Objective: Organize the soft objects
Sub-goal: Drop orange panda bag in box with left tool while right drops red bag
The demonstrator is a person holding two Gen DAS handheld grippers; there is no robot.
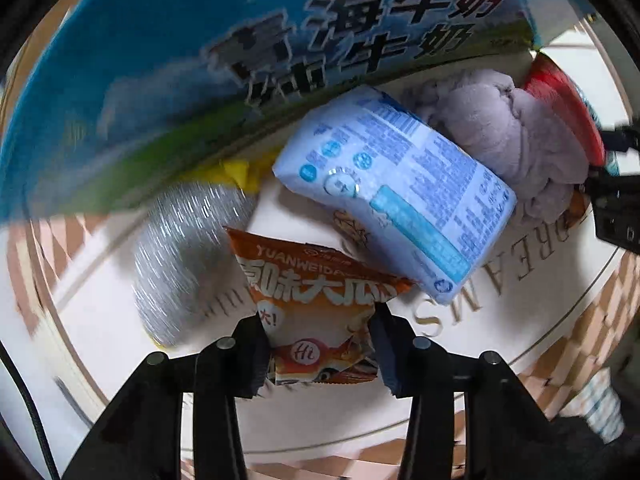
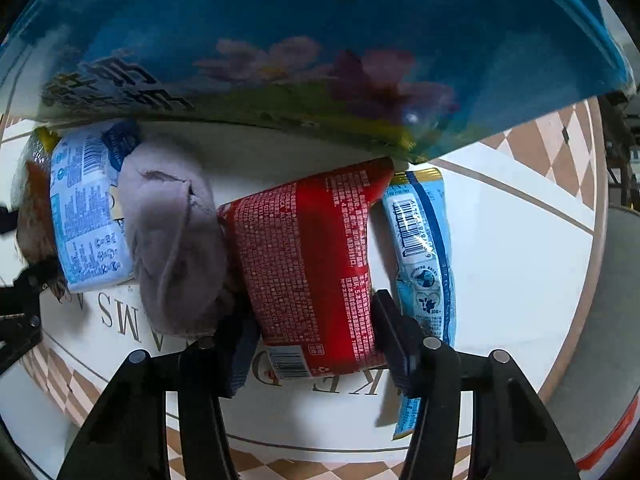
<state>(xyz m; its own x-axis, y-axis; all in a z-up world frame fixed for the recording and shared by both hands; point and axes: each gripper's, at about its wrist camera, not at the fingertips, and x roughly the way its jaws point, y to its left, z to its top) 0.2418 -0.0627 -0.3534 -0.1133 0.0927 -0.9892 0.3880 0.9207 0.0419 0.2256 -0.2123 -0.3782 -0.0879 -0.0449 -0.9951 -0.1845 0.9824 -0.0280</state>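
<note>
Big blue milk carton box (image 1: 240, 80) fills the top of both views, standing at the far edge of the white tabletop (image 1: 500, 320) with gold lettering and a checkered border. Soft items are lined up in front of it. Lavender cloth bundle (image 2: 176, 248) sits in the middle, touching the pale blue tissue-type pack (image 1: 396, 200) on one side and the red snack pack (image 2: 312, 264) on the other. Silver foil bag (image 1: 180, 256) lies by the box, partly under the orange snack packet (image 1: 316, 320). Light blue narrow pouch (image 2: 424, 264) lies just beside the red pack. Left gripper (image 1: 316, 354) fingers pinched on the orange packet's lower end. Right gripper (image 2: 312, 340) fingers clamped on either side of the red pack.
</note>
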